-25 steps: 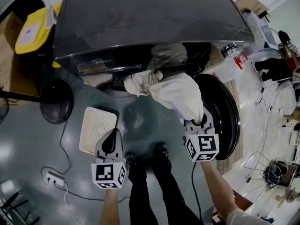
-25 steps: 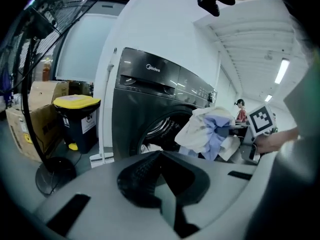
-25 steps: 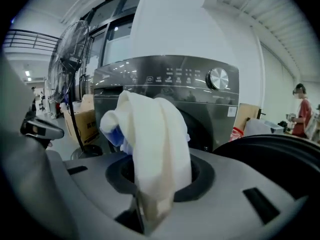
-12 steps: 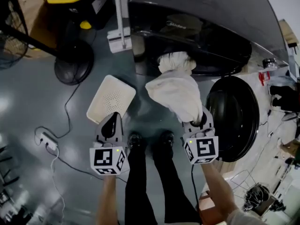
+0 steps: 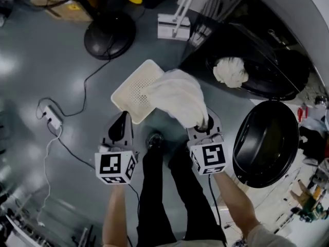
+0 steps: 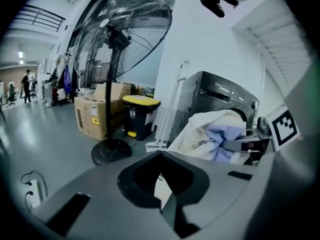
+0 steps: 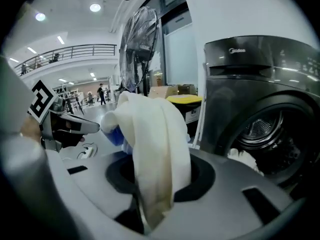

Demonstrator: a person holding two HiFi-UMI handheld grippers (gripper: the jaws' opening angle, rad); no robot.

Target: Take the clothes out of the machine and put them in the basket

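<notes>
White, soft cloth (image 5: 175,94) hangs bunched from your right gripper (image 5: 203,122), whose jaws are clamped on one end of it. In the right gripper view a pale-blue patch shows among its folds.

Progress: this garment is out of the machine (image 5: 241,35) and, in the head view, hangs over the 3 o'clock edge of the basket (image 5: 131,89). It is not yet released, and contact with the basket cannot be confirmed. A second crumpled pale bundle (image 5: 230,71) sits at the drum mouth, at 1 o'clock from your right gripper, and remains to be fetched. Deeper drum contents cannot be made out. Your left gripper (image 5: 123,118) has its jaws together on nothing and points at the basket at 12 o'clock.

Materials: the basket is cream, apparently rigid plastic, rectangular with rounded corners and a perforated base. The machine housing is dark and glossy. Its round door (image 5: 264,143) stands open at 3 o'clock from your right gripper. The floor (image 5: 46,71) is smooth, grey and reflective.
</notes>
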